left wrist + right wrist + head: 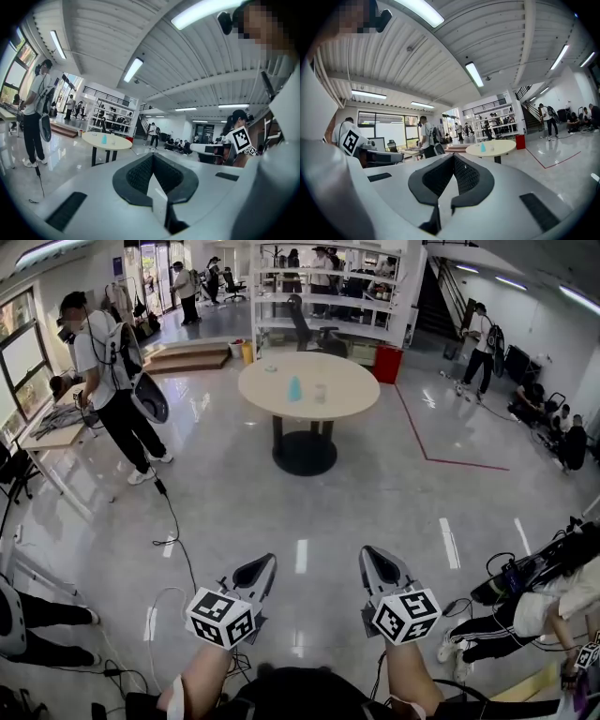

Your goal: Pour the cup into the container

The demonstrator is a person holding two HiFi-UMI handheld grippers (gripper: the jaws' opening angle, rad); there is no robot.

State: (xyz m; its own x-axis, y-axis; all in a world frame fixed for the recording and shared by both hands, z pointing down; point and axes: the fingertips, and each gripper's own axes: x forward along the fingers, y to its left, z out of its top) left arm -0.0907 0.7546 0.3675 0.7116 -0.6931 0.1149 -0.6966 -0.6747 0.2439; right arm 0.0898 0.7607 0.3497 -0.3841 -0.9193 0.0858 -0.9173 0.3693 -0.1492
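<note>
1. Head view is showing the left gripper (pixel 262 566) and the right gripper (pixel 373 561) side by side near the bottom edge. Both are pointing up the picture toward a round table (pixel 352 381), well apart from them across a glossy floor (pixel 309 512).
2. Left gripper view is showing its jaws meeting at the tips and gripping nothing. Right gripper view is showing the same: jaws closed together and empty.
3. The blue cup (pixel 294 388) is standing upright near the middle of the table. The container (pixel 320 393) is standing just beside it, toward the table's right edge. Whether the two are touching is too small to tell.
4. The cup is showing pale blue and seems to narrow toward its top. The container is showing small, pale and see-through. The contents of either cannot be made out. A small flat item (pixel 271 368) is lying near the table's far-left edge.
5. The table's near edge is facing the grippers, and bare cream tabletop is ringing both vessels on every side.
6. A black cable (pixel 172 521) is trailing across the floor on the left, and a red line (pixel 427 451) is running along the floor to the right of the table.
7. A person in a white shirt (pixel 108 362) is standing by a desk (pixel 52 437) at the left edge. A seated person (pixel 548 601) is occupying the lower right corner. White shelving (pixel 328 282) and a red bin (pixel 387 364) are standing beyond the table's far edge.
</note>
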